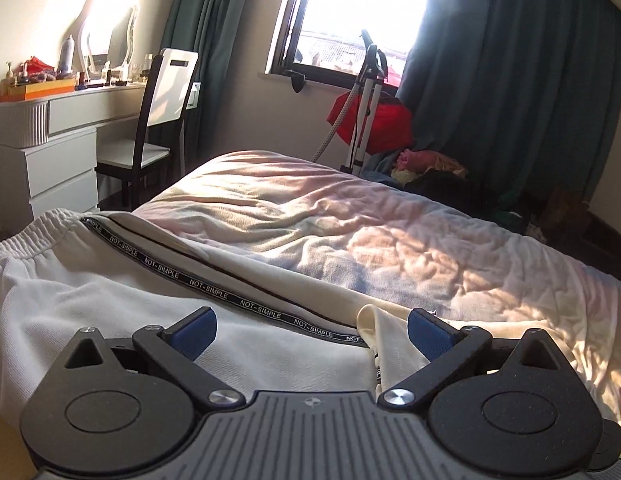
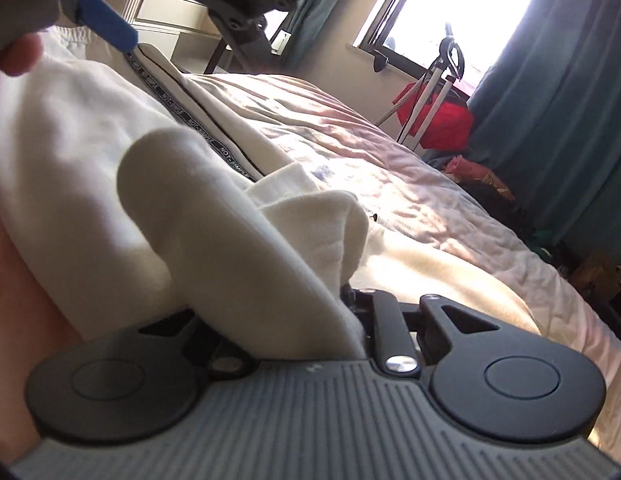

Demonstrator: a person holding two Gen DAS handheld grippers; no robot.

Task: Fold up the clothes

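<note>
Cream-white cotton jogger trousers with a black lettered side tape [image 1: 110,280] lie along the near-left edge of the bed with the rumpled pinkish cover [image 1: 390,232]. Their elastic waistband sits at the far left; the tape, marking the long axis, runs diagonally back toward the tools.

Left gripper [image 1: 310,332]: blue pads spread wide, holding nothing, hovering over the leg fabric.

Right gripper [image 2: 346,304]: jaws nearly closed, a bunched fold of trouser cloth pinched between them.

Judgement: the right hand holds the leg end, so the fold likely carries along the tape toward the waistband.
</note>
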